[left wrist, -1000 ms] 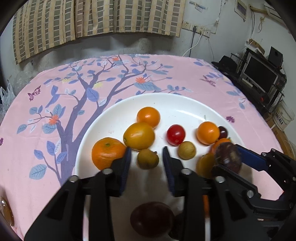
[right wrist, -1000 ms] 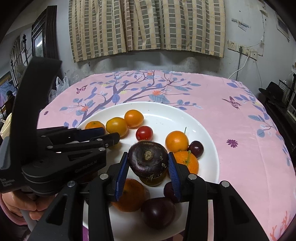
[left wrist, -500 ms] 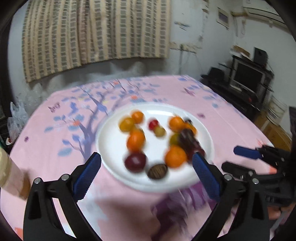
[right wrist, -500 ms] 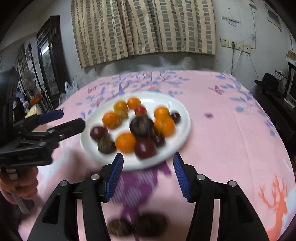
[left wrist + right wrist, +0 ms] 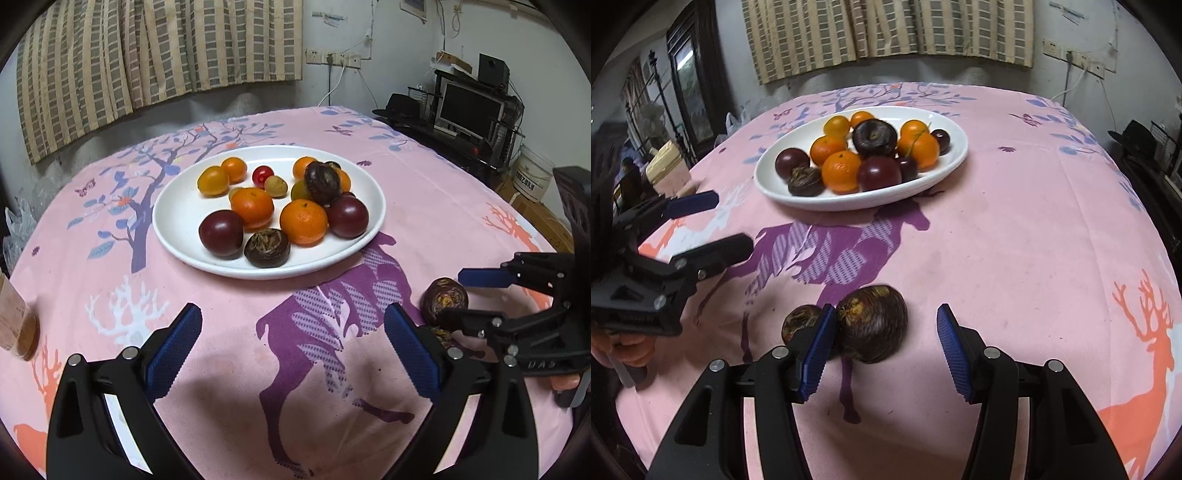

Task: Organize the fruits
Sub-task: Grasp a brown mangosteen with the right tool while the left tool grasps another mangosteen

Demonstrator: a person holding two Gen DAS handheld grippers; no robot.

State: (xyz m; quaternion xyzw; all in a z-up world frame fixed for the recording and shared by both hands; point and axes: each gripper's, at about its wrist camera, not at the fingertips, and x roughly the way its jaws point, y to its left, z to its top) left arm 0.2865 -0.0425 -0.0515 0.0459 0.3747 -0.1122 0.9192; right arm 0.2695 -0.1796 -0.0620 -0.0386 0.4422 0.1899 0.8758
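One plate (image 5: 177,236) carries six oranges (image 5: 303,220), four smooth dark plums (image 5: 221,232), two large and two small, one red tomato (image 5: 263,175) and two rough dark fruits (image 5: 267,246). At least two small tan fruits (image 5: 276,185) sit among them; any more are too hidden to count. Two further rough dark fruits lie on the single pink cloth (image 5: 1015,221), making four of that kind.
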